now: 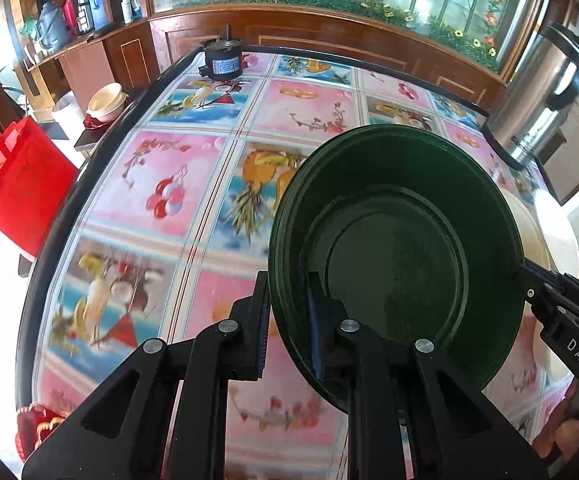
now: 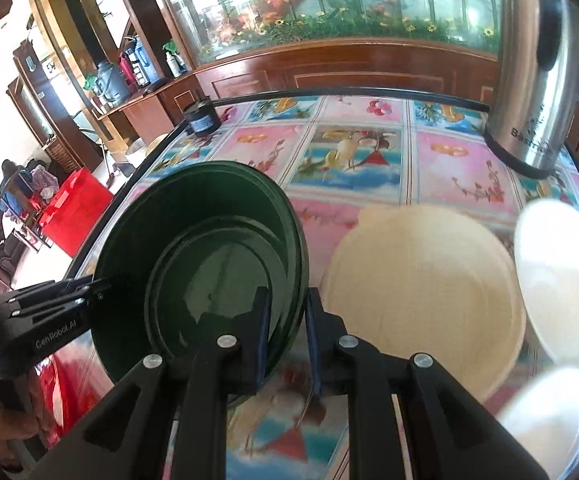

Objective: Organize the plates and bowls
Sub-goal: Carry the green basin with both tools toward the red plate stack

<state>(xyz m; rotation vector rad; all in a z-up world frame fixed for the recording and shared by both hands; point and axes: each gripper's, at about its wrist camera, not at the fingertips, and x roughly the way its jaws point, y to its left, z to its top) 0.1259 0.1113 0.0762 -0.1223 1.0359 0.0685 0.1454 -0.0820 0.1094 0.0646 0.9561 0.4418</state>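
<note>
Clamping opposite rims of the dark green bowl, the left gripper and right gripper are both nearly closed, each with one pad inside the wall and one outside. The bowl hangs tilted between them, above the patterned table. Just beyond the right fingers sits a cream bowl. Judging from this, keep both grips level and matched so the rim does not twist free.

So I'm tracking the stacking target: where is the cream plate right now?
The cream plate lies flat on the table, right of the held green bowl in the right wrist view, with the steel urn beyond it.
</note>
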